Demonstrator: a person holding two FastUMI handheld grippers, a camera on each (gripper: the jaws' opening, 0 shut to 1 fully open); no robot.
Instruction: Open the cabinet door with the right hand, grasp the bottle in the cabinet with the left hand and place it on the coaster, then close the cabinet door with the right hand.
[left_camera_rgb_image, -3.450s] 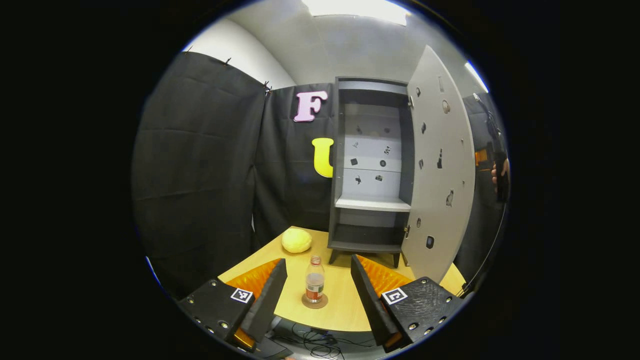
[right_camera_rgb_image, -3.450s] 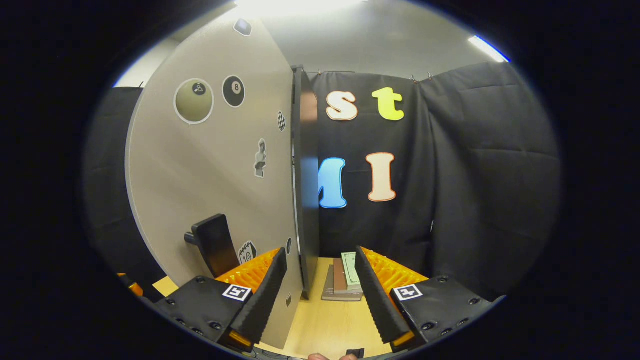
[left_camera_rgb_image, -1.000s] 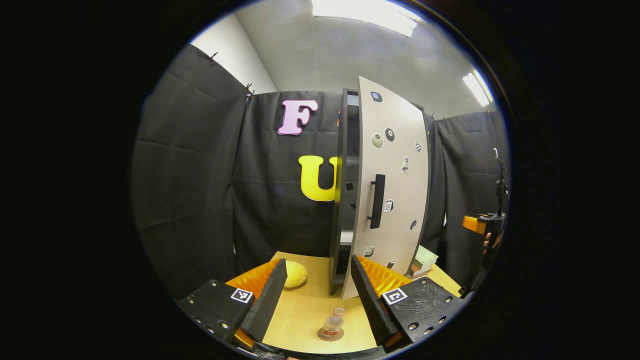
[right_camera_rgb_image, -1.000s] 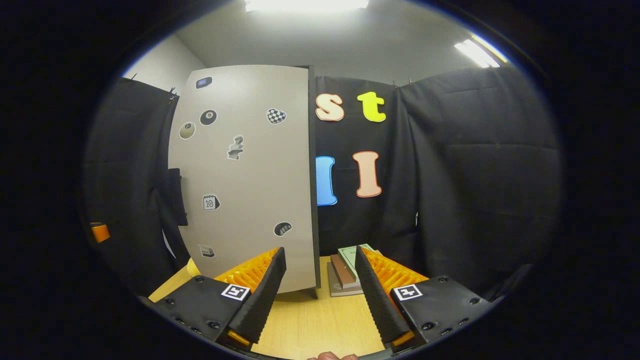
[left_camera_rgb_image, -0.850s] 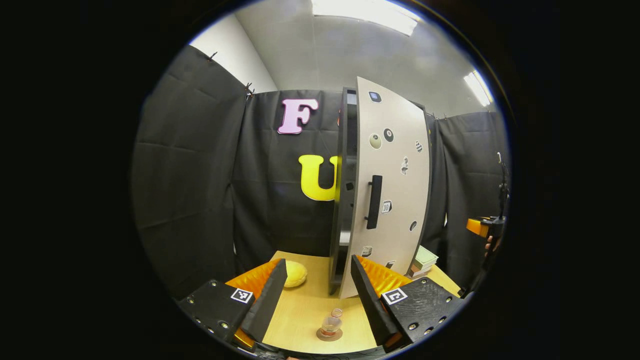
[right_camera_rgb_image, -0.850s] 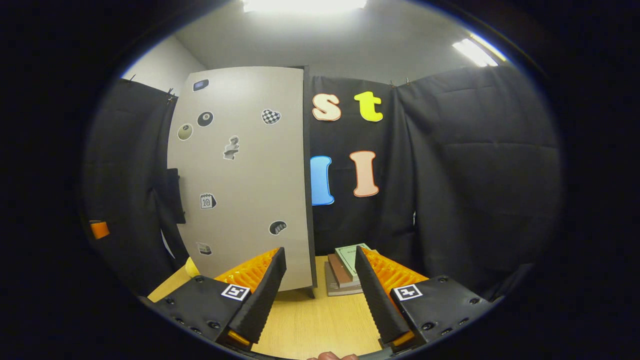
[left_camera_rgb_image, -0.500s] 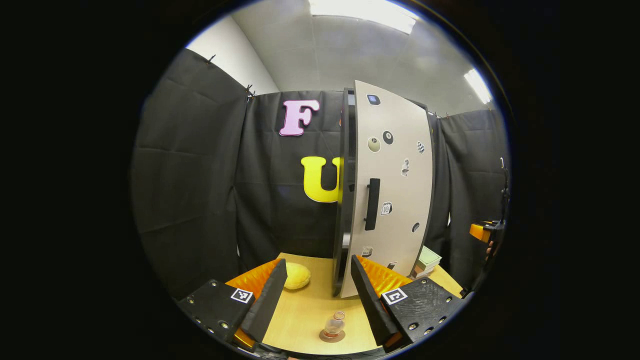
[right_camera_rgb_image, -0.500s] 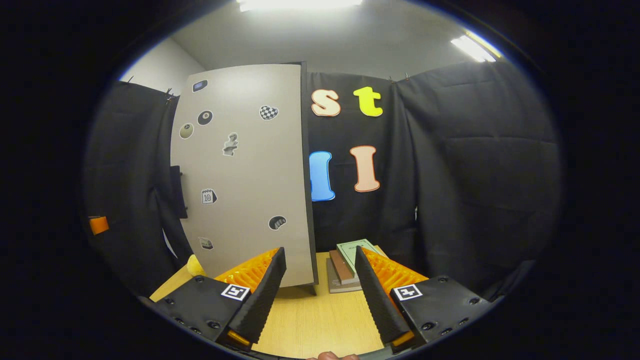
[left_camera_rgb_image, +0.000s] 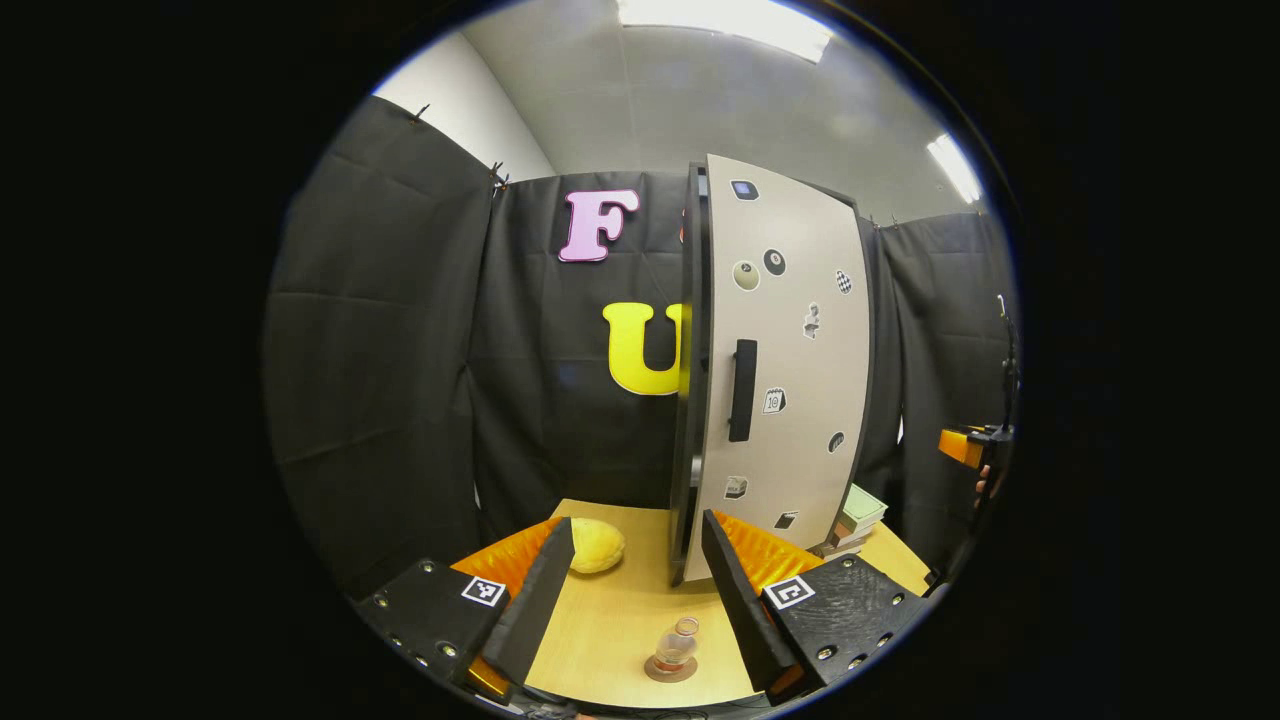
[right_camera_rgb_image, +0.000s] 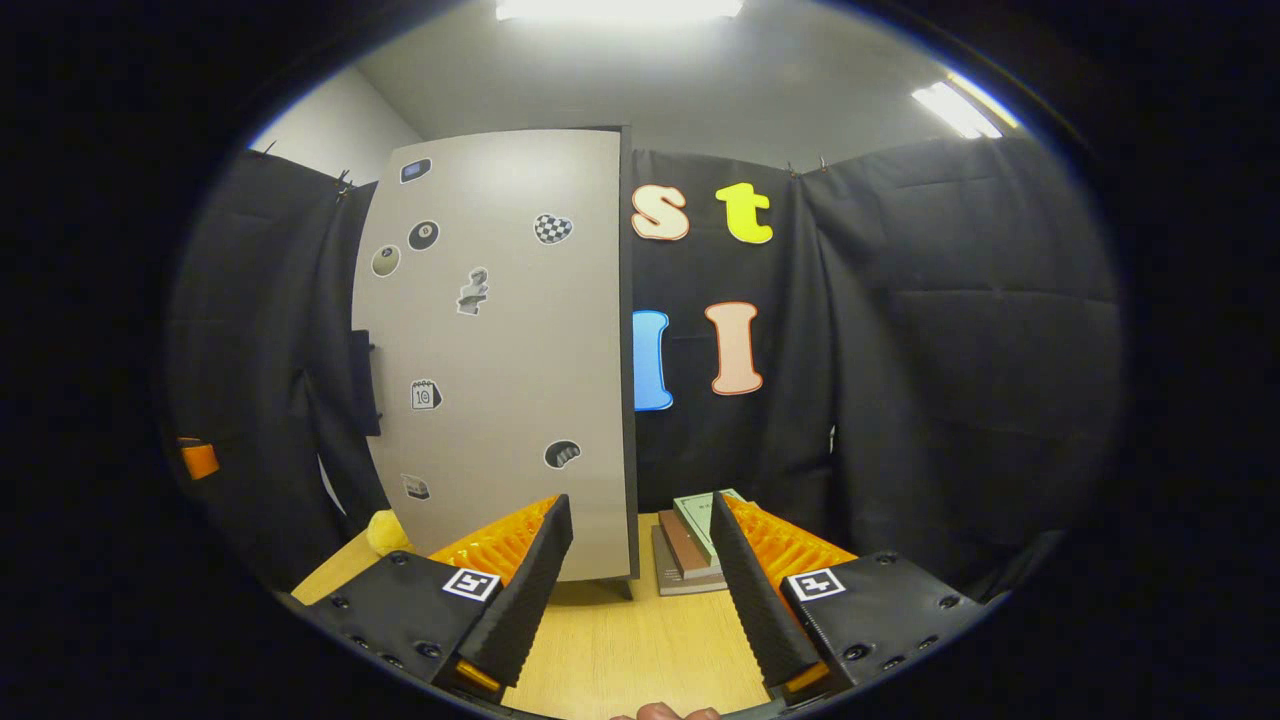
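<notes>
From my left gripper view, the left gripper (left_camera_rgb_image: 628, 585) hangs above the near edge of the wooden table (left_camera_rgb_image: 610, 615) with its fingers spread wide and nothing between them. The bottle (left_camera_rgb_image: 677, 646) stands upright on the round coaster (left_camera_rgb_image: 669, 670) near the table's front edge, below and between my fingers but untouched by either. Behind it the cabinet door (left_camera_rgb_image: 790, 360), pale and dotted with stickers, sits almost flush against the dark cabinet (left_camera_rgb_image: 692, 380), with only a thin dark seam along its left side; I cannot tell whether it is fully latched. Its black handle (left_camera_rgb_image: 741, 390) stands vertical near that edge. A yellow, rounded thing (left_camera_rgb_image: 596, 545) lies on the table left of the cabinet, and a stack of books (left_camera_rgb_image: 852, 512) lies to its right. In the right gripper view, the right gripper (right_camera_rgb_image: 636, 580) is likewise wide open and holds nothing, well back from the door (right_camera_rgb_image: 500, 360), with the books (right_camera_rgb_image: 692, 545) seen between its fingers farther off.
</notes>
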